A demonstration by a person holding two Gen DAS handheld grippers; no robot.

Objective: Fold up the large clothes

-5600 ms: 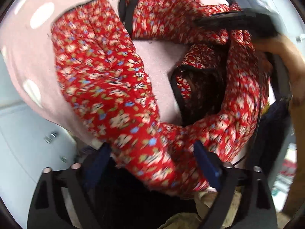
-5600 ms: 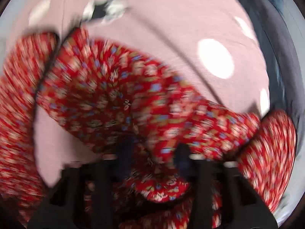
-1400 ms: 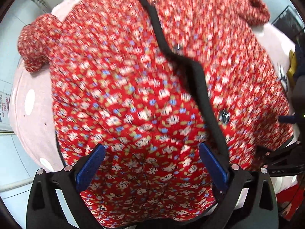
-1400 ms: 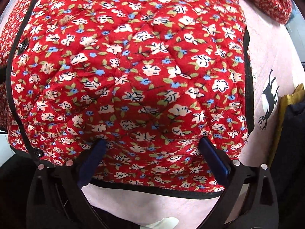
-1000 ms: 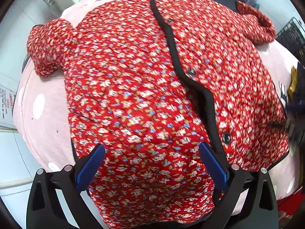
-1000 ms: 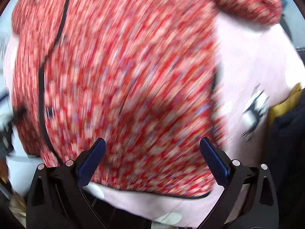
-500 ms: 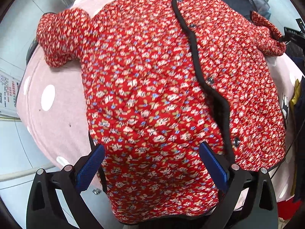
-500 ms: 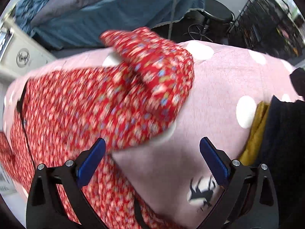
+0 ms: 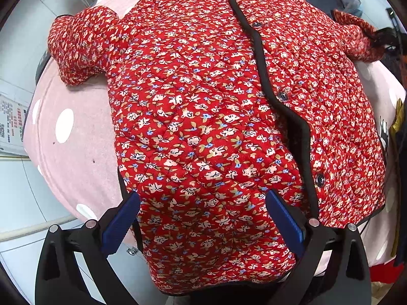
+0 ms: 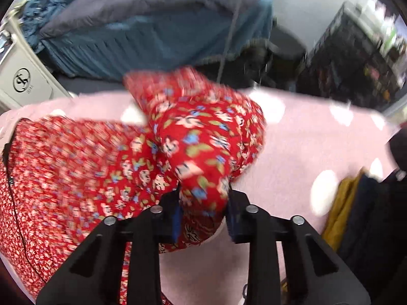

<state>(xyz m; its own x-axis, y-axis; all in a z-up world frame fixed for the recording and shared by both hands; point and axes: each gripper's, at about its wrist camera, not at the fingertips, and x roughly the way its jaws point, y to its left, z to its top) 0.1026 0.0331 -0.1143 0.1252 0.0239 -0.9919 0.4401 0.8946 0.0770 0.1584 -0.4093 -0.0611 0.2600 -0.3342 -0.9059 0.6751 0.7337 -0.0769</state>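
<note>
Right now the left gripper point(image 9: 202, 214) is wide open. Its two blue pads point(image 9: 285, 219) stand far apart and hold nothing. It hangs over the bottom edge of the red flowery jacket point(image 9: 208, 127), and the pads do not pinch the cloth.

That jacket lies spread out flat, front side up, on a pink cloth with white dots point(image 9: 63, 137). A black strip with dark buttons point(image 9: 281, 96) runs down its middle. One sleeve point(image 9: 81, 48) is bunched up at the far left. The bottom edge of the jacket hangs a little over the near side of the pink cloth, right between the open fingers.

Over on the other side, the right gripper point(image 10: 202, 214) is nearly closed. It squeezes the end of the other sleeve point(image 10: 203, 142) between its pads. This sleeve puffs up just in front of the fingers, and the rest of the jacket spreads away to the left of it. That view is blurry.

Some yellow and dark clothes point(image 10: 356, 203) lie at the right edge of the pink cloth. A blue bed point(image 10: 157, 38) is far behind.
</note>
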